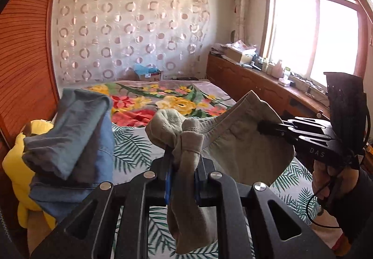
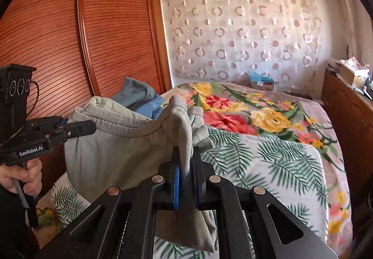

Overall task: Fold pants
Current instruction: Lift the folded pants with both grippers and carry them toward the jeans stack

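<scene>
While both grippers hold the grey-green pants (image 1: 235, 142) up above the bed (image 1: 130, 144), the cloth hangs between them in a loose curve. At the far left of the left wrist view, a pile of folded blue clothes (image 1: 77, 140) lies over a yellow garment (image 1: 16, 165) beside the brown wardrobe (image 1: 25, 60). At the lower centre, the left gripper (image 1: 184, 177) is clamped on a bunched part of the pants. At the right of this frame, the right gripper (image 1: 263, 127) bites the waistband edge, its two fingers pressed together on the cloth.

At the left of the right wrist view, the left gripper (image 2: 91, 127) pinches the hem. At the lower centre, the right gripper (image 2: 187, 172) is closed on a fold. A floral blanket (image 2: 244, 109) covers the bed at the right.
</scene>
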A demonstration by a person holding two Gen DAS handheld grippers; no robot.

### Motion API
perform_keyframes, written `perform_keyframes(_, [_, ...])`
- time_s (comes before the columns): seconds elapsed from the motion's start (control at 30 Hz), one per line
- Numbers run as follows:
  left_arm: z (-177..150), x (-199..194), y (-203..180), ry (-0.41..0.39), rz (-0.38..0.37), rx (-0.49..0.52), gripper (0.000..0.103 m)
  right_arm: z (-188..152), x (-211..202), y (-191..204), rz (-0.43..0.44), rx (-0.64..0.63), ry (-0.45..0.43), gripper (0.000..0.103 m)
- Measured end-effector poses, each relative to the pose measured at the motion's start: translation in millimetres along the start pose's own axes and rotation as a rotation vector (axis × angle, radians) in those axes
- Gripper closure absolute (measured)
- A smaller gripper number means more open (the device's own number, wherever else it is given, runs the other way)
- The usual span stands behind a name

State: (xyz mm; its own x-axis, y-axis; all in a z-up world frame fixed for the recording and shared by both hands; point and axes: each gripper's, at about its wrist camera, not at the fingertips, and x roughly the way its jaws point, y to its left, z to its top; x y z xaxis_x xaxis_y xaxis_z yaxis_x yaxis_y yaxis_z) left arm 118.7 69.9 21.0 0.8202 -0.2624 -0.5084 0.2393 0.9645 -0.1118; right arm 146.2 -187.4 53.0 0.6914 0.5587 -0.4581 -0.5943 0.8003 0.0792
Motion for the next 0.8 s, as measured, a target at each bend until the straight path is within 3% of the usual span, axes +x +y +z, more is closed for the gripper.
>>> perform_keyframes(0.33, [21.6, -8.6, 62.7, -0.058, 0.098, -0.035, 0.088, 52.2, 73.0, 2.6, 0.071, -0.108, -0.036, 0.095])
perform_keyframes(0.8, [47.3, 1.3, 131.5, -0.092, 0.221, -0.088, 0.088, 100.3, 158.1, -2.2, 0.122, -0.243, -0.037, 0.094])
